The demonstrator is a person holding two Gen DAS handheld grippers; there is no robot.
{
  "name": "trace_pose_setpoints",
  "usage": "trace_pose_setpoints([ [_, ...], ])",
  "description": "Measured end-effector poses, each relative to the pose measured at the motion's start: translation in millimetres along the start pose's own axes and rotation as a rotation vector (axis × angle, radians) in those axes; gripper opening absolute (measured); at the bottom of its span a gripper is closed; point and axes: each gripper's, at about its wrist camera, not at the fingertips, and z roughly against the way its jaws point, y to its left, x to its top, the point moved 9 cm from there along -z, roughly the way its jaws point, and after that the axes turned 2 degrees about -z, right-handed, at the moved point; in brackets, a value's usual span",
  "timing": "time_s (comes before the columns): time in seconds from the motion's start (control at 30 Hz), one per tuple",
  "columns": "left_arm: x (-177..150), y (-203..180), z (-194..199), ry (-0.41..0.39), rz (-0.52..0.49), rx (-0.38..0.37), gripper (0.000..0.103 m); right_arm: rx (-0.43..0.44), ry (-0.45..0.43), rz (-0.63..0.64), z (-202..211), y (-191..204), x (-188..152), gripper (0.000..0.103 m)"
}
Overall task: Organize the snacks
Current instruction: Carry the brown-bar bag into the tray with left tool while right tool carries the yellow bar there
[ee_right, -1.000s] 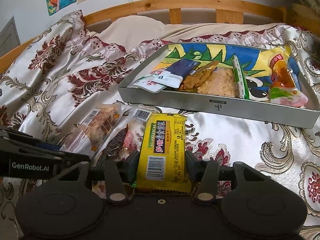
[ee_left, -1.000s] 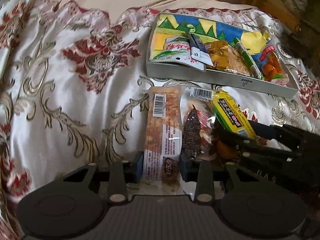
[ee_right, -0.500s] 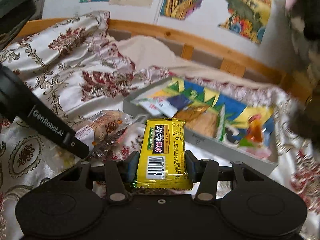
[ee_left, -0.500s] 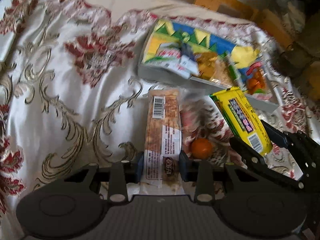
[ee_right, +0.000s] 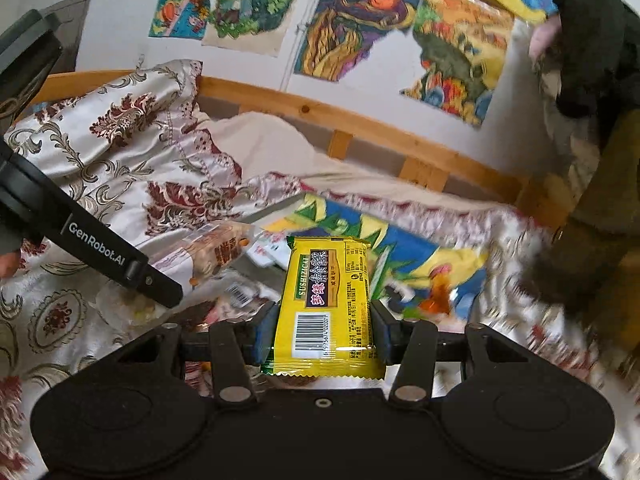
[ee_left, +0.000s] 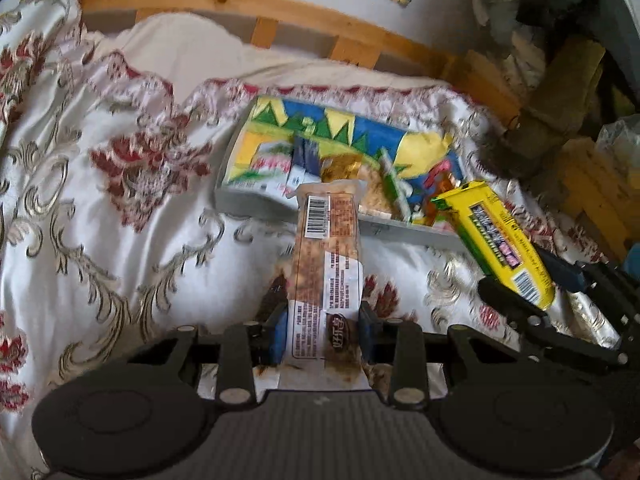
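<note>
Lifted off satin bedspread [ee_left: 100, 248], crinkly yellow packet [ee_right: 328, 300], long clear-wrapped bar [ee_left: 326, 268]

Below me is the bed with its wooden rail [ee_left: 280, 4], spread with a shiny cream satin cover patterned in dark red flowers and gold scrolls [ee_left: 132, 208]. Lying flat on that cover is the shallow grey tray with a bright blue, yellow and green picture lining [ee_left: 256, 200], near the far side by the rail. A plain cream pillow [ee_left: 192, 48] lies against the rail behind it. From my right side, the cover bunches up into a raised fold [ee_right: 120, 120] at the left.
</note>
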Motion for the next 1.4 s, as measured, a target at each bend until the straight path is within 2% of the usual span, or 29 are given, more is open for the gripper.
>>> trace_pose_setpoints([
  [0.13,23,-11,5,-0.095,-0.007,0.005,0.038,-0.043,-0.060,0.072,-4,-23,11,0.050],
  [0.3,58,-31,-4,-0.188,-0.031,0.013,0.038,-0.102,-0.115,-0.026,-36,-59,11,0.050],
  [0.43,91,-46,-33,-0.232,-0.025,0.011,0.038,-0.134,-0.129,-0.063,-68,-81,10,0.050],
  [0.57,117,-50,-71,-0.220,-0.004,0.015,0.038,-0.152,-0.115,-0.136,-100,-100,11,0.050],
  [0.77,135,-45,-128,-0.159,0.011,0.050,0.038,-0.171,-0.102,-0.040,-137,-99,10,0.050],
  [0.93,132,-39,-160,-0.106,0.020,0.077,0.038,-0.169,-0.040,-0.022,-159,-101,-2,0.050],
  [1.23,125,-40,-189,-0.011,-0.029,0.149,0.038,-0.183,0.091,0.013,-186,-99,-26,0.051],
  [1.4,124,-40,-195,0.013,-0.056,0.193,0.038,-0.183,0.088,0.057,-189,-93,-26,0.051],
])
